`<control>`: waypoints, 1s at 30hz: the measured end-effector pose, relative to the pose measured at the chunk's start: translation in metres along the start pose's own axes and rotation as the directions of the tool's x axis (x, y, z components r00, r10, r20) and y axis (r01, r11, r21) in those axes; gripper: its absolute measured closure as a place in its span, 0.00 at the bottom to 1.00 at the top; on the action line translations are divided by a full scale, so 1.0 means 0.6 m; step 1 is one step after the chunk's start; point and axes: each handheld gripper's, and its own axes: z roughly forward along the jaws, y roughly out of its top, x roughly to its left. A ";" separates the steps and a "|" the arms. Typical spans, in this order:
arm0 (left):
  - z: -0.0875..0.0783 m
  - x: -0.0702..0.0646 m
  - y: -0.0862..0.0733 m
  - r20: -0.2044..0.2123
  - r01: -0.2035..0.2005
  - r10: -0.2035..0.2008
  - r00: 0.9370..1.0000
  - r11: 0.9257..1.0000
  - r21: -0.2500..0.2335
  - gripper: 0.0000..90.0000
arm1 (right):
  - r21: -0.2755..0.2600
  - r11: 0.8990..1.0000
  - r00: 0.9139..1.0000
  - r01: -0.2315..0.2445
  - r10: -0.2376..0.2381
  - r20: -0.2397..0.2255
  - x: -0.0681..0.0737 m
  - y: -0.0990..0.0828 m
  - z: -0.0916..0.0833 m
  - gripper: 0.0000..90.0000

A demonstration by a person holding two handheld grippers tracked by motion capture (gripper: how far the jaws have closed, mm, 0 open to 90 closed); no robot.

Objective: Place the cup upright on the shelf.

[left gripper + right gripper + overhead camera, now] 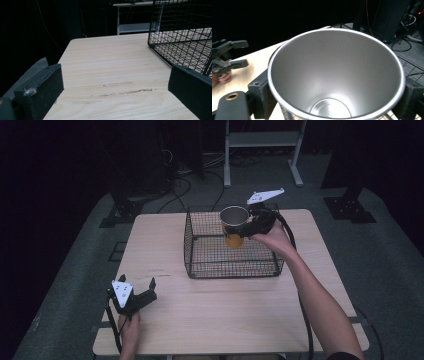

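A person seated at a light wooden table (220,315) holds a black two-jaw gripper in each hand. The right gripper (246,227), reached forward over the far side of the table, has its jaws closed against the two sides of a metal cup (234,226) with an orange outer body and a silver, empty inside. The cup is upright, held above the floor of a black wire basket (200,265) that stands on the far half of the table. The left gripper (141,294) rests low near the table's near left corner, well apart from the basket, its jaws spread wide with nothing between them.
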 end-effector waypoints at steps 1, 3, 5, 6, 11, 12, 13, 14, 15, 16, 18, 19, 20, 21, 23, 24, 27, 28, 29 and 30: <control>0.000 0.000 0.000 0.000 -0.001 0.001 1.000 1.000 0.000 0.00 | -0.001 1.000 1.000 -0.005 0.005 0.001 -0.004 -0.002 0.006 0.13; 0.000 0.000 0.000 0.000 -0.002 0.002 1.000 1.000 0.000 0.00 | 0.003 1.000 1.000 -0.016 0.016 -0.001 -0.011 -0.006 0.015 0.13; 0.000 0.000 0.000 0.001 -0.002 0.002 1.000 1.000 -0.001 0.00 | 0.011 1.000 1.000 -0.016 0.016 0.002 -0.016 -0.011 0.024 0.13; 0.000 0.000 0.000 0.001 -0.002 0.002 1.000 1.000 -0.001 0.00 | 0.011 1.000 1.000 -0.016 0.016 0.002 -0.016 -0.011 0.024 0.13; -0.001 0.000 0.000 0.002 -0.002 0.002 1.000 1.000 -0.003 0.00 | 0.047 0.999 0.999 -0.028 0.029 -0.016 -0.034 -0.028 0.050 0.13; -0.001 0.000 0.000 0.002 -0.001 0.001 1.000 1.000 -0.003 0.00 | 0.054 0.998 1.000 -0.026 0.027 -0.016 -0.036 -0.031 0.055 0.13; -0.001 0.001 0.000 0.002 -0.001 0.001 1.000 1.000 -0.005 0.00 | 0.071 0.997 0.999 -0.036 0.039 -0.032 -0.042 -0.038 0.064 0.13; -0.001 0.001 0.000 0.002 -0.001 0.001 1.000 1.000 -0.005 0.00 | 0.071 0.997 0.999 -0.036 0.039 -0.032 -0.042 -0.038 0.064 0.13; -0.001 0.001 0.000 0.002 0.000 0.000 1.000 1.000 -0.005 0.00 | 0.080 0.996 0.999 -0.031 0.035 -0.040 -0.044 -0.041 0.068 0.13; -0.001 0.001 0.000 0.002 0.001 0.000 1.000 1.000 -0.006 0.00 | 0.087 0.996 0.999 -0.026 0.030 -0.038 -0.046 -0.044 0.072 0.13; -0.001 0.001 0.000 0.003 0.002 -0.002 1.000 1.000 -0.005 0.00 | 0.101 0.994 0.997 -0.043 0.049 -0.053 -0.050 -0.050 0.080 0.13; -0.001 0.002 0.000 0.003 0.003 -0.003 1.000 1.000 -0.005 0.00 | 0.115 0.992 0.996 -0.049 0.057 -0.063 -0.055 -0.056 0.087 0.13; -0.001 0.002 0.000 0.003 0.003 -0.003 1.000 1.000 -0.005 0.00 | 0.115 0.992 0.996 -0.049 0.057 -0.063 -0.055 -0.056 0.087 0.13; -0.001 0.002 -0.001 0.003 0.004 -0.003 1.000 1.000 -0.006 0.00 | 0.119 0.992 0.997 -0.048 0.055 -0.059 -0.056 -0.057 0.090 0.13; -0.002 0.002 -0.001 0.003 0.004 -0.004 1.000 1.000 -0.006 0.00 | 0.137 0.989 0.995 -0.059 0.070 -0.073 -0.062 -0.065 0.100 0.13; -0.002 0.002 -0.001 0.003 0.004 -0.004 1.000 1.000 -0.006 0.00 | 0.137 0.989 0.995 -0.059 0.070 -0.073 -0.062 -0.065 0.100 0.13; -0.002 0.002 -0.001 0.004 0.005 -0.005 1.000 1.000 -0.007 0.00 | 0.146 0.987 0.994 -0.065 0.077 -0.078 -0.066 -0.070 0.108 0.13; -0.002 0.002 -0.001 0.003 0.005 -0.005 1.000 1.000 -0.007 0.00 | 0.150 0.986 0.993 -0.067 0.080 -0.082 -0.068 -0.072 0.110 0.13; -0.002 0.002 -0.001 0.004 0.006 -0.006 1.000 1.000 -0.008 0.00 | 0.152 0.986 0.993 -0.068 0.081 -0.081 -0.070 -0.074 0.112 0.13; -0.002 0.002 -0.001 0.004 0.006 -0.006 1.000 1.000 -0.008 0.00 | 0.154 0.986 0.995 -0.062 0.073 -0.072 -0.072 -0.076 0.114 0.13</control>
